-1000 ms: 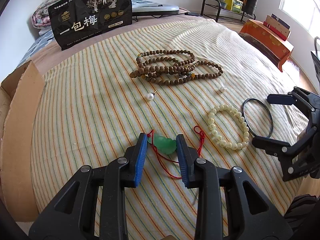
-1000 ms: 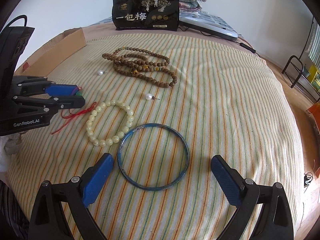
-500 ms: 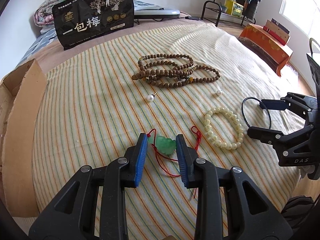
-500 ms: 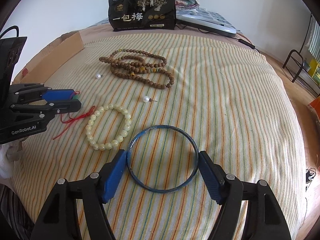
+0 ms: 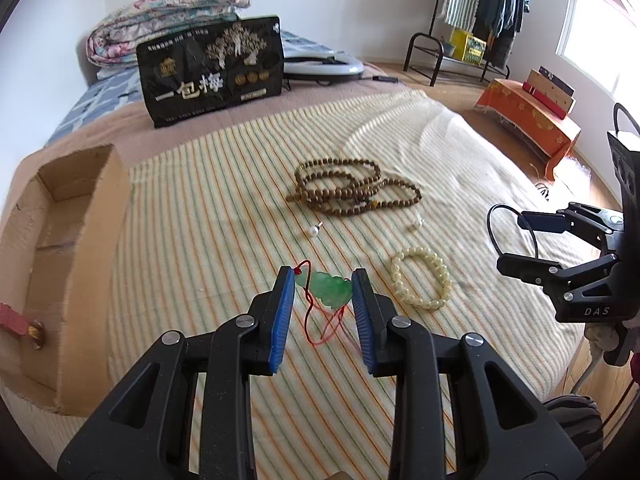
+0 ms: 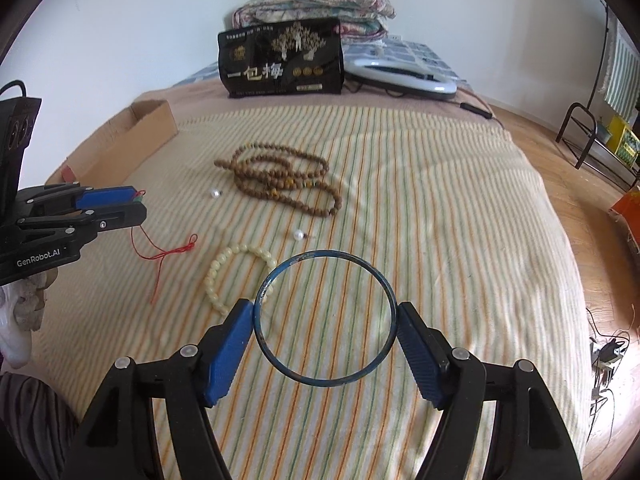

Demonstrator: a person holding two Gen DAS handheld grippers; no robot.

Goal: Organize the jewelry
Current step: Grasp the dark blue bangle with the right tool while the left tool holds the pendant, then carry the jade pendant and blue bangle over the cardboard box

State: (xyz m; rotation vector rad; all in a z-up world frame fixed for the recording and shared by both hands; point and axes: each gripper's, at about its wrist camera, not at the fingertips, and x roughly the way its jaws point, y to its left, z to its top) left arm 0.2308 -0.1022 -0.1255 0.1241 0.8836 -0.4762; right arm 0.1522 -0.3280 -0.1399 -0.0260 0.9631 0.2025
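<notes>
On striped bed (image 6: 440, 240): one green pendant (image 5: 331, 289) clamped in left gripper (image 5: 323, 312); one blue bangle (image 6: 326, 317) clamped in right gripper (image 6: 326, 354); one cream bead bracelet (image 5: 421, 278); one brown bead strand (image 5: 356, 192); two pearl earrings (image 6: 216, 193).

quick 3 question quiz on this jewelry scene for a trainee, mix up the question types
1. True or false: the left tool grips a green pendant on a red cord.
2. What does the right tool hold? A) cream bracelet B) blue bangle C) brown beads
3. Fill in: the two loose pearls lie on the striped ____.

Key
1. True.
2. B: the blue bangle is pinched across its width; the cream bracelet and brown beads lie untouched.
3. Blanket, where both pearls lie.
</notes>
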